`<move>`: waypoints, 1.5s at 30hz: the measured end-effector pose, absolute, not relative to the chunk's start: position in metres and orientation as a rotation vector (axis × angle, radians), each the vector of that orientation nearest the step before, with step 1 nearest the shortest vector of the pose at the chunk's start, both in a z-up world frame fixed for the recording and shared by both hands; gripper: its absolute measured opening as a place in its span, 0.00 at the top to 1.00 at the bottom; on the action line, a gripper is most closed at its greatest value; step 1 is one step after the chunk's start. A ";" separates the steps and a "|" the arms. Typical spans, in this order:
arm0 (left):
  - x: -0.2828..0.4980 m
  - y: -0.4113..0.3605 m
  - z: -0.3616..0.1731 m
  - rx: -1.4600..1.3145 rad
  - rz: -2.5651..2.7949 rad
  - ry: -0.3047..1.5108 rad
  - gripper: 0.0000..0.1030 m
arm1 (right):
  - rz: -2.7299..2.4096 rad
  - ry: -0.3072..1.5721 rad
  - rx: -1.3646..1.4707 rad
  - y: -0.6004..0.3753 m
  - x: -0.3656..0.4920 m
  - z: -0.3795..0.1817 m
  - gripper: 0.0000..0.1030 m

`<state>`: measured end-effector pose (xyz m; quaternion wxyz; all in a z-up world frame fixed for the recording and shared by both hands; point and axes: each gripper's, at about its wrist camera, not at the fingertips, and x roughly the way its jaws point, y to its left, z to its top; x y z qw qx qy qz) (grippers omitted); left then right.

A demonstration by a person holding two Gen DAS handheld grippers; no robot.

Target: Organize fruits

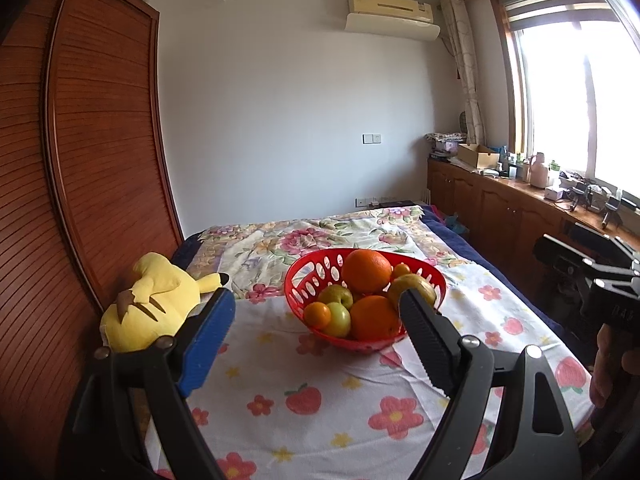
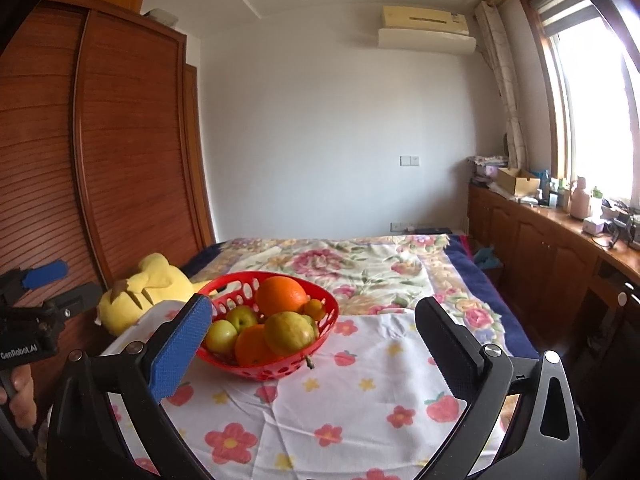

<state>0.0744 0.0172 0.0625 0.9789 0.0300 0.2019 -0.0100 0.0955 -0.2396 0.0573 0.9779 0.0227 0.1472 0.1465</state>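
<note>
Tongs, two pairs, hand-held: left tongs (image 1: 316, 320) spread fairly wide, right tongs (image 2: 316, 336) at full spread, both empty and clear of the fruit, probably drawn back after a drop.

Bed (image 1: 360, 412): flowered sheet, serving as work surface.

Plush toy (image 1: 148, 304): yellow, lying by the wardrobe, left of the basket.

Basket (image 1: 304, 280): red, perforated, mid-bed, gathering the fruit in one place.

Contents: large oranges (image 1: 366, 271), green apples (image 1: 338, 318), small oranges (image 1: 317, 314), heaped; no loose fruit seen on the sheet, so sorting looks nearly done.
</note>
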 end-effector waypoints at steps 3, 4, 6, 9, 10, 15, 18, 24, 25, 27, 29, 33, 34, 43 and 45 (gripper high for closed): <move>0.066 0.020 0.062 0.045 -0.026 0.405 0.17 | 0.290 0.294 0.038 -0.239 0.086 0.058 0.00; 0.063 0.021 0.061 0.039 -0.029 0.408 0.17 | 0.291 0.294 0.038 -0.239 0.084 0.059 0.00; 0.059 0.020 0.059 0.036 -0.030 0.412 0.17 | 0.295 0.298 0.036 -0.239 0.080 0.058 0.00; 0.054 0.019 0.056 0.032 -0.032 0.418 0.17 | 0.300 0.298 0.029 -0.236 0.072 0.056 0.00; 0.053 0.019 0.056 0.029 -0.037 0.419 0.17 | 0.300 0.297 0.029 -0.238 0.070 0.056 0.00; 0.050 0.017 0.049 0.037 -0.043 0.428 0.17 | 0.301 0.301 0.026 -0.239 0.062 0.053 0.00; 0.049 0.017 0.046 0.033 -0.045 0.434 0.17 | 0.300 0.305 0.029 -0.242 0.060 0.050 0.00; 0.048 0.017 0.042 0.030 -0.047 0.441 0.17 | 0.295 0.312 0.027 -0.244 0.060 0.047 0.00; 0.048 0.017 0.042 0.029 -0.048 0.442 0.17 | 0.296 0.313 0.028 -0.244 0.059 0.047 0.00; 0.047 0.017 0.042 0.030 -0.049 0.442 0.17 | 0.296 0.312 0.027 -0.245 0.060 0.047 0.00; 0.047 0.017 0.042 0.029 -0.048 0.443 0.17 | 0.296 0.312 0.027 -0.245 0.060 0.047 0.00; 0.048 0.017 0.043 0.028 -0.049 0.442 0.17 | 0.298 0.312 0.027 -0.245 0.059 0.047 0.00; 0.047 0.017 0.042 0.029 -0.050 0.442 0.17 | 0.300 0.313 0.027 -0.245 0.059 0.047 0.00; 0.047 0.017 0.042 0.028 -0.049 0.439 0.17 | 0.305 0.315 0.023 -0.243 0.058 0.045 0.00; 0.046 0.017 0.042 0.028 -0.050 0.438 0.17 | 0.306 0.315 0.022 -0.244 0.058 0.044 0.00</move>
